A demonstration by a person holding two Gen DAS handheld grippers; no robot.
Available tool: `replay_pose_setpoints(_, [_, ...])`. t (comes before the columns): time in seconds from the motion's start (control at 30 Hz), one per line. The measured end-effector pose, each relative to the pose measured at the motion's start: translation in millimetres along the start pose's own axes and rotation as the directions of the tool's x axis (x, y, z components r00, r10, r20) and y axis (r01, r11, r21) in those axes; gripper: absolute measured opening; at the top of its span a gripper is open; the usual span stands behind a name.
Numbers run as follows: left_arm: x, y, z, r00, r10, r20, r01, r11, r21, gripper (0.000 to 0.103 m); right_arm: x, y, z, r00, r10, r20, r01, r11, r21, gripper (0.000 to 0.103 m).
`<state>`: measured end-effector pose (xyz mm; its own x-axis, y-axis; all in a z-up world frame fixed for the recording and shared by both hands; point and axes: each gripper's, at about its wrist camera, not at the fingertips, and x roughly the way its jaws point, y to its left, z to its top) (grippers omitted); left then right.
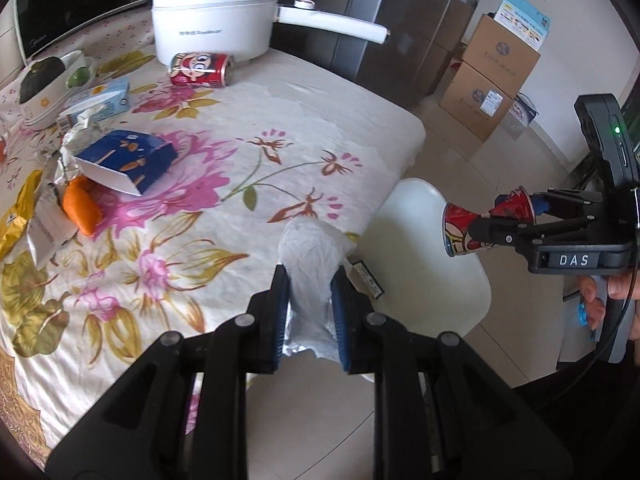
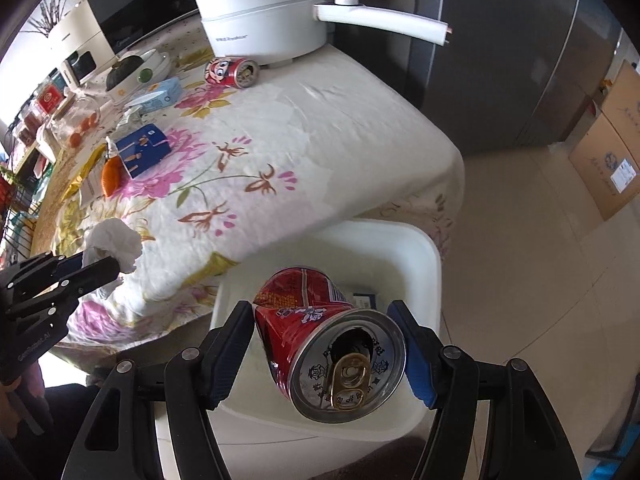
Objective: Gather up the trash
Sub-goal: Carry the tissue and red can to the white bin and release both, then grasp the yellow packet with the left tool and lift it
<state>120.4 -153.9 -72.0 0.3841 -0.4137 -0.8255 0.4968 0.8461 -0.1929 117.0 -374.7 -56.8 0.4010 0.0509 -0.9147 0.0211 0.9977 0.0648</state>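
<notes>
My left gripper (image 1: 309,288) is shut on a crumpled white tissue (image 1: 310,248) at the table's near edge; both also show in the right wrist view, gripper (image 2: 96,264), tissue (image 2: 116,244). My right gripper (image 2: 326,336) is shut on a dented red can (image 2: 320,332), held over a white bin (image 2: 428,264) beside the table; a dark packet lies in the bin. In the left wrist view the can (image 1: 472,224) hangs over the bin (image 1: 448,280). Another red can (image 1: 201,69) lies on the table.
The floral-cloth table (image 1: 320,120) holds a white pot (image 1: 216,20), a blue box (image 1: 128,160), an orange wrapper (image 1: 80,204), a yellow bag (image 1: 16,216), a light-blue carton (image 1: 100,100) and bowls (image 1: 52,84). Cardboard boxes (image 1: 492,76) stand on the floor.
</notes>
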Motion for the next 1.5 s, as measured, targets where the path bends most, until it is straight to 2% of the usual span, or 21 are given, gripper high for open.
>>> replay_pose_setpoints(0.27, [32, -43, -1, 0.996, -0.071, -0.054, 0.075, 0.994, 0.077, 0.023, -4, -33, -18, 1.000, -0.021, -0.007, 0.021, 0.999, 0.036, 0.070])
replay_pose_setpoints(0.47, [51, -61, -1, 0.994, -0.081, -0.080, 0.089, 0.990, 0.110, 0.023, -4, -44, -23, 1.000, -0.028, -0.013, 0.028, 0.998, 0.052, 0.070])
replay_pose_setpoints(0.57, [57, -65, 0, 0.992, -0.073, -0.100, 0.086, 0.988, 0.130, 0.026, -3, -48, -24, 0.999, -0.031, -0.016, 0.032, 0.998, 0.058, 0.070])
replay_pose_setpoints(0.6, [59, -65, 0, 0.991, -0.060, -0.116, 0.076, 0.988, 0.137, 0.035, -3, -49, -24, 0.999, -0.032, -0.018, 0.033, 0.998, 0.061, 0.070])
replay_pose_setpoints(0.63, [60, -65, 0, 0.991, -0.046, -0.127, 0.064, 0.988, 0.137, 0.053, -2, -50, -24, 0.999, -0.033, -0.019, 0.035, 0.997, 0.062, 0.070])
replay_pose_setpoints(0.7, [58, -61, 0, 0.993, -0.012, -0.121, 0.028, 0.991, 0.129, 0.075, -2, -50, -25, 0.999, -0.035, -0.020, 0.036, 0.997, 0.062, 0.070])
replay_pose_setpoints(1.07, [27, -28, -3, 0.994, 0.066, -0.082, -0.059, 0.995, 0.083, 0.085, 8, -41, -22, 0.999, -0.029, -0.042, 0.031, 0.999, 0.044, 0.070])
replay_pose_setpoints(1.27, [11, -10, -13, 0.993, 0.100, -0.065, -0.096, 0.994, 0.061, 0.091, 16, -32, -18, 0.998, 0.006, -0.061, -0.003, 0.999, 0.053, 0.070])
replay_pose_setpoints(1.3, [10, -8, -12, 0.993, 0.104, -0.063, -0.101, 0.993, 0.058, 0.094, 17, -30, -18, 0.998, 0.015, -0.065, -0.011, 0.998, 0.054, 0.070])
replay_pose_setpoints(1.33, [7, -5, -13, 0.992, 0.110, -0.061, -0.107, 0.993, 0.053, 0.097, 17, -27, -17, 0.997, 0.021, -0.068, -0.018, 0.999, 0.051, 0.073])
replay_pose_setpoints(1.43, [-1, 5, -16, 0.992, 0.119, -0.050, -0.117, 0.993, 0.033, 0.098, 15, -17, -15, 0.998, 0.013, -0.057, -0.011, 0.999, 0.031, 0.080])
replay_pose_setpoints(1.5, [-6, 12, -19, 0.991, 0.128, -0.045, -0.128, 0.992, 0.019, 0.098, 14, -11, -14, 0.998, 0.016, -0.053, -0.015, 1.000, 0.017, 0.081])
